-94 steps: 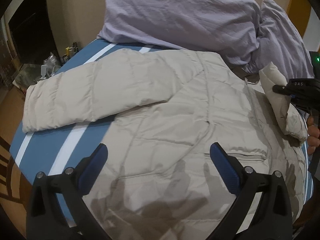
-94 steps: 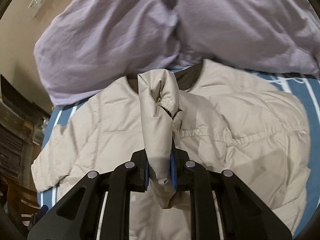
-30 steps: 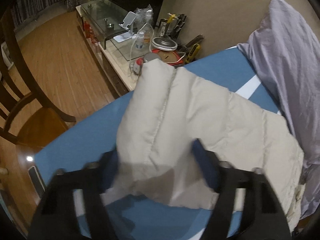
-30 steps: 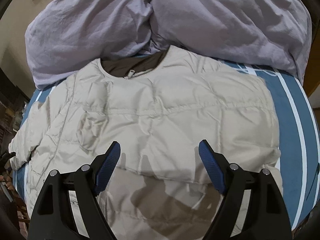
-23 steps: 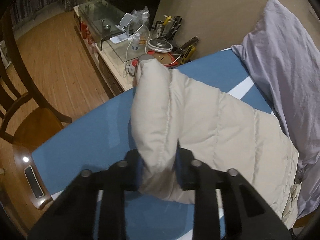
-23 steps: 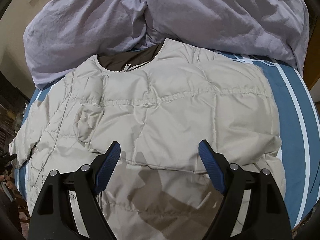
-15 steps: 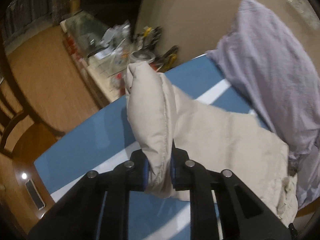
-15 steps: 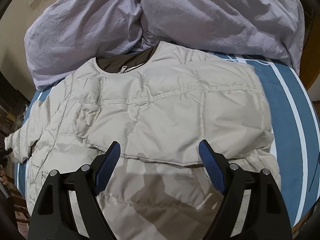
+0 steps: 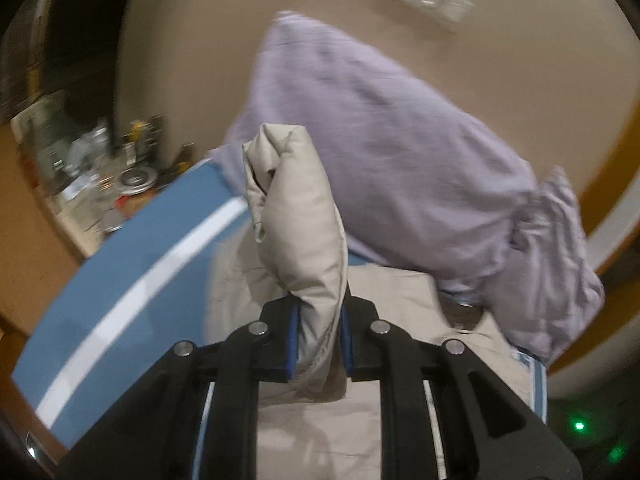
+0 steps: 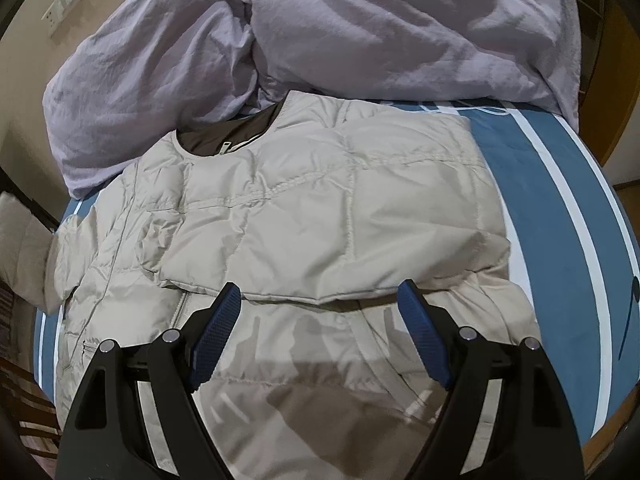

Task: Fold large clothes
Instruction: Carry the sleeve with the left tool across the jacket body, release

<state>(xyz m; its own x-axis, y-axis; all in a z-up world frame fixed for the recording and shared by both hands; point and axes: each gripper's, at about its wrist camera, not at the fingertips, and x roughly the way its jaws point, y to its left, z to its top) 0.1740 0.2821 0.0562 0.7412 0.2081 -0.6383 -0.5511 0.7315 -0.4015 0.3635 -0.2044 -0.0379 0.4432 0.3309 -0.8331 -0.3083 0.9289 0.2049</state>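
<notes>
A beige quilted jacket [image 10: 320,216] lies front up on a blue bed sheet with white stripes [image 10: 560,200], its right sleeve folded across the chest. In the left wrist view my left gripper [image 9: 318,344] is shut on the cuff end of the other sleeve [image 9: 298,220], which stands raised above the bed. The same raised sleeve [image 10: 20,248] shows at the left edge of the right wrist view. My right gripper [image 10: 320,320] hangs open above the jacket's lower front, with nothing between its blue pads [image 10: 216,336].
A crumpled lilac duvet [image 10: 320,32] is heaped at the head of the bed against a beige wall [image 9: 200,60]. A low shelf with bottles and clutter [image 9: 100,176] stands beside the bed's left edge. Wooden floor shows beyond the bed edges.
My left gripper closed on the sleeve's cuff end, then lifted it off the sheet and swung toward the jacket body. The right gripper drifted slightly over the jacket, still open.
</notes>
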